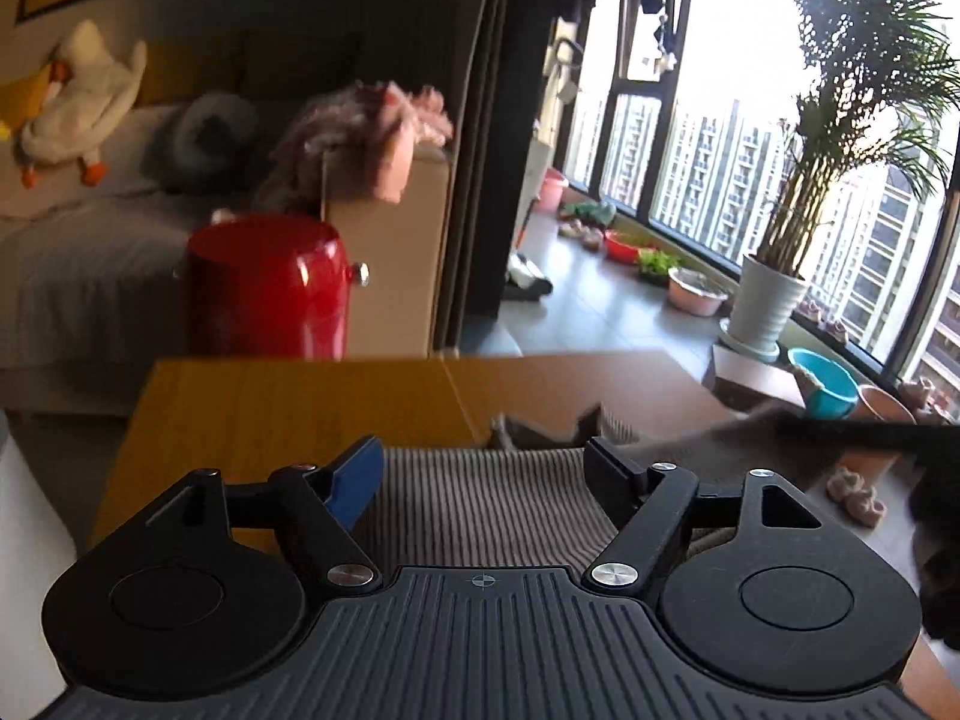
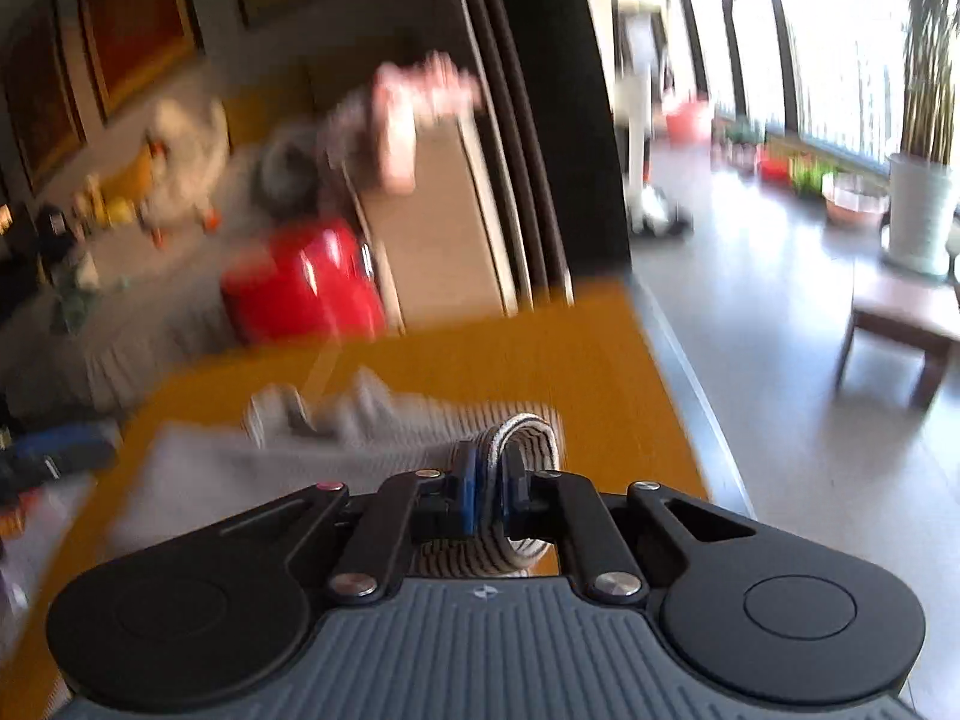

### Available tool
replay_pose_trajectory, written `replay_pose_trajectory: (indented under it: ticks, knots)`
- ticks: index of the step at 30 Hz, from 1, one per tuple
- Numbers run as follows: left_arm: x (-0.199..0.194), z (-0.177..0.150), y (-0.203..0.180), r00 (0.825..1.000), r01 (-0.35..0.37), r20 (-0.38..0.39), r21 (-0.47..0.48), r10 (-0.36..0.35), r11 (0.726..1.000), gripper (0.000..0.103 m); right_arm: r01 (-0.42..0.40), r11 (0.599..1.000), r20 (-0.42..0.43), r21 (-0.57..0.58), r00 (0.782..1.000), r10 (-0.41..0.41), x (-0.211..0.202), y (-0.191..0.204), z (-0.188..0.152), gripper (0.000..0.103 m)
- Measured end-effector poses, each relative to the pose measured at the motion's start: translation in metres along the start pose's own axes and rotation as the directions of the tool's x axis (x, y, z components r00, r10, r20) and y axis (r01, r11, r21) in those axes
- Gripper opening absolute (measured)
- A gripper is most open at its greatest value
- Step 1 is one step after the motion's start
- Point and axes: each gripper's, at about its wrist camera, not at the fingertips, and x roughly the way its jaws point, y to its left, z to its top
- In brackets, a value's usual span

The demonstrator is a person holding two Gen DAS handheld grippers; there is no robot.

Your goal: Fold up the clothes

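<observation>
Nearest the left wrist camera, the left gripper (image 1: 483,468) stands with its jaws wide apart, released, over a striped garment (image 1: 480,504) that lies on the wooden table (image 1: 288,402). Cloth fills the gap between the blue pad on one finger and the black finger opposite, but neither presses on it. The garment's far edge is rumpled near the middle of the table, and a grey part of it trails off toward the right edge of this view.

Seen from the right wrist camera (much blurred), the right gripper (image 2: 487,495) is clenched on a fold of the same striped cloth: a doubled loop of the fabric (image 2: 528,438) sticks up between the two blue pads and curls over beyond them. The rest of the garment spreads away to the left across the yellow-brown tabletop (image 2: 600,360), bunched at its far side.

Beyond the table stands a red bin (image 1: 267,285), with a sofa (image 1: 78,252) behind it bearing a white plush goose (image 1: 78,114). To the right, by the tall windows, a potted palm (image 1: 774,294) stands on the tiled floor among coloured basins, one of them blue (image 1: 825,381).
</observation>
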Motion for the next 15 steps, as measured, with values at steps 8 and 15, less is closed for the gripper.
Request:
replay_pose_trajectory:
  ticks: [8,15]
  knots:
    - [0.027,-0.044,-0.006,0.998,0.01,-0.063,0.03,-0.008,1.0,0.087,0.061,0.994,0.124,-0.091,0.991,-0.049,-0.02,0.02,0.01,0.034]
    - [0.033,-0.059,-0.004,0.999,-0.006,-0.048,0.056,0.008,0.998,0.095,-0.061,0.995,-0.017,-0.079,0.998,0.06,0.015,0.027,0.003,0.039]
